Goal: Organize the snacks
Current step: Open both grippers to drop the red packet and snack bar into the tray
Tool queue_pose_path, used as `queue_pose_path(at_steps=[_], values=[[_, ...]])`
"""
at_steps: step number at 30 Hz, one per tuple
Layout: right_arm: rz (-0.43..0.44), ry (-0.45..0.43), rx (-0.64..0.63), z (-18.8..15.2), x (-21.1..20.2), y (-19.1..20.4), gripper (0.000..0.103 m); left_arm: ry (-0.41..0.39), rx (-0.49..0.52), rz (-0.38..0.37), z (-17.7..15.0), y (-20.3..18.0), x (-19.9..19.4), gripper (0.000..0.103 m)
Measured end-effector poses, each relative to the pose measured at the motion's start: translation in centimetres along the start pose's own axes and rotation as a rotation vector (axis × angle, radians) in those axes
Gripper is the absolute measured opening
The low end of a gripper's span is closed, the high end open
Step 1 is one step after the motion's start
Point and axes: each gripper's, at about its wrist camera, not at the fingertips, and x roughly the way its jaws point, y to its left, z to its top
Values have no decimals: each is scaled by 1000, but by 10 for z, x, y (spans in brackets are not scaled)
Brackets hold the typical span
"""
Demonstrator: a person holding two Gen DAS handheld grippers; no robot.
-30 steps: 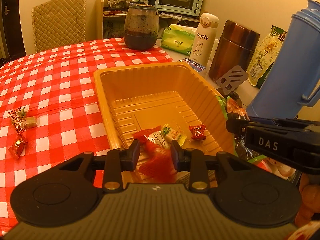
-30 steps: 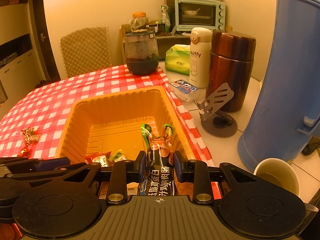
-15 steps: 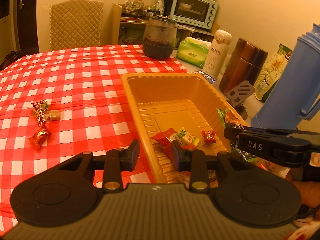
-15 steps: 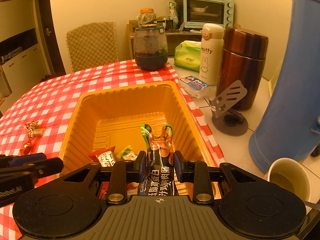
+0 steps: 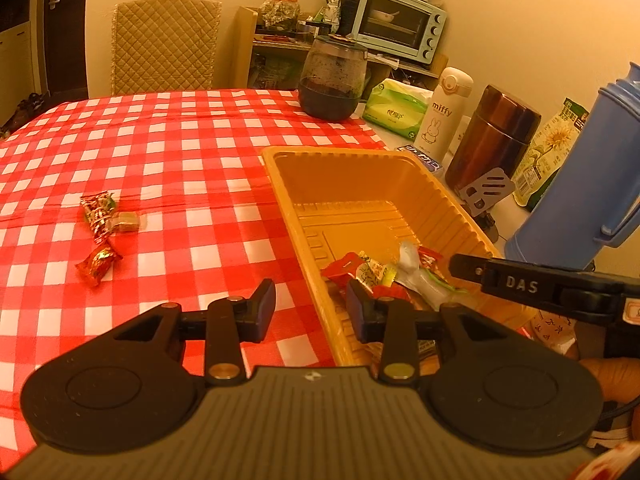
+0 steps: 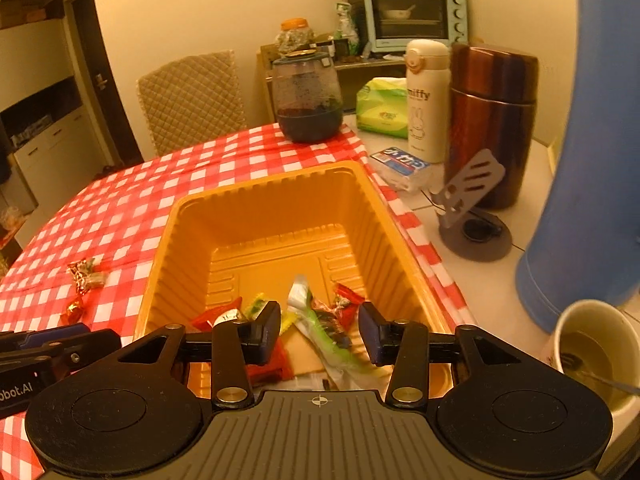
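While right gripper [image 6: 319,331] hangs over near end of orange tray [image 6: 256,196], jaws opening, nothing pinched; green-ended sausage pack [image 6: 320,326] lies loose below on snack pile in tray. Left gripper [image 5: 310,305] straddles tray's left wall, jaws opening, empty. Three wrapped candies [image 5: 100,220] lie on red checked tablecloth [image 5: 180,152], well left of tray.

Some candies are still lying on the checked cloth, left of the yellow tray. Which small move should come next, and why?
Probably the left gripper should move left to the candies on the cloth. Its jaws are opening with nothing between them, and it sits nearer them. The right gripper, jaws also opening, hangs over the yellow tray with the long green packet lying loose inside.
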Motion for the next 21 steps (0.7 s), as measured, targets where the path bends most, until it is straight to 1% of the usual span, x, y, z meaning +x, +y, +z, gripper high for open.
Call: queue_pose_path(at_steps=[8, 13, 15, 16, 19, 21], values=[[-23, -5, 26, -6, -35, 7, 46, -16, -9, 6, -5, 4, -28, 39], [-18, -14, 36, -10, -61, 21, 50, -35, -13, 9, -7, 6, -53, 41], [-16, -13, 36, -12, -70, 27, 52, -43, -14, 11, -8, 7, -63, 44], [-15, -12, 34, -14, -75, 31, 52, -45, -12, 14, -9, 8, -68, 46], [-11, -9, 30, -18, -88, 40, 54, -46, -12, 20, -12, 9, -80, 47], [-8, -10, 26, -22, -97, 47, 55, -47, -11, 26, -14, 10, -88, 50]])
